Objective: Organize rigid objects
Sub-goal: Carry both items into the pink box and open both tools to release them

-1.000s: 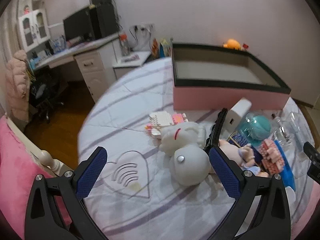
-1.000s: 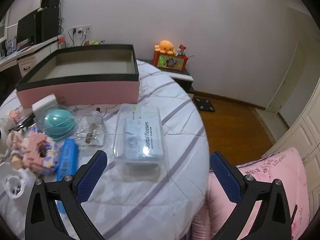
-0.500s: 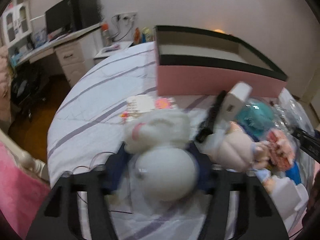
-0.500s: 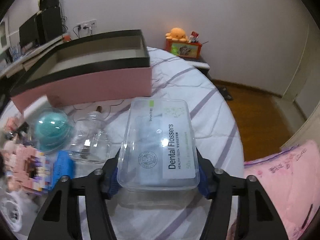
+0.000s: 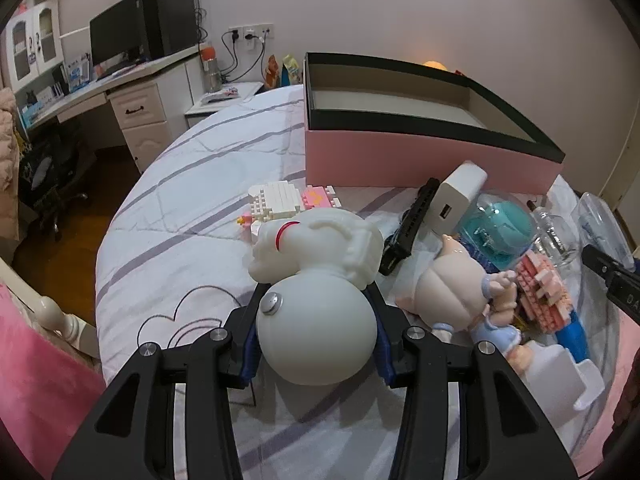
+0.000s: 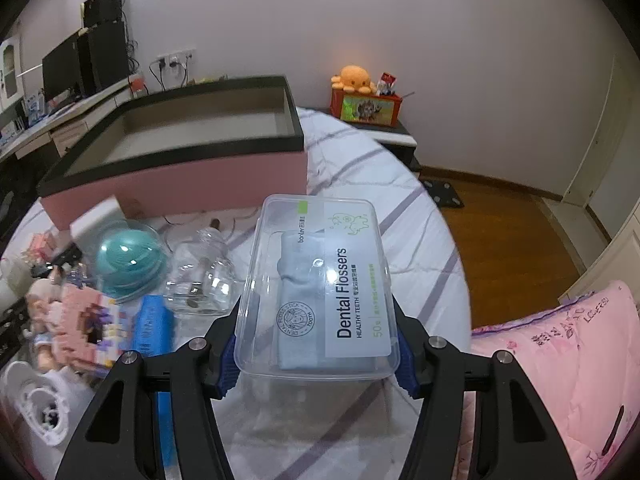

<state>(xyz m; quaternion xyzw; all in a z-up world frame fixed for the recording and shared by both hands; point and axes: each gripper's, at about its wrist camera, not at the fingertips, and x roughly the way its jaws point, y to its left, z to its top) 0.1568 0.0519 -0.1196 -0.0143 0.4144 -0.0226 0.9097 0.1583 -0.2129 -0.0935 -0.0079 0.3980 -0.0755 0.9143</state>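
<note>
The figure (image 5: 316,320) is clamped in the left gripper (image 5: 316,344), the floss box (image 6: 320,280) in the right gripper (image 6: 316,356) (long axes forward), with the pink box (image 6: 180,184) straight ahead toward the bed's (image 6: 400,184) far edge.

Right tongs (image 6: 316,354) clamped on a clear dental flossers box (image 6: 318,286), blue pads pressing both its sides, pink storage box (image 6: 176,184) behind on the striped bedspread (image 6: 416,240), glass jar (image 6: 202,276) and teal globe (image 6: 130,260) to its left

Bed (image 5: 208,184): open box (image 5: 420,152) at far side; figurine (image 5: 320,280) near left; floss case (image 6: 320,276) near right; globe (image 6: 130,260), jar (image 6: 202,272) between.
</note>
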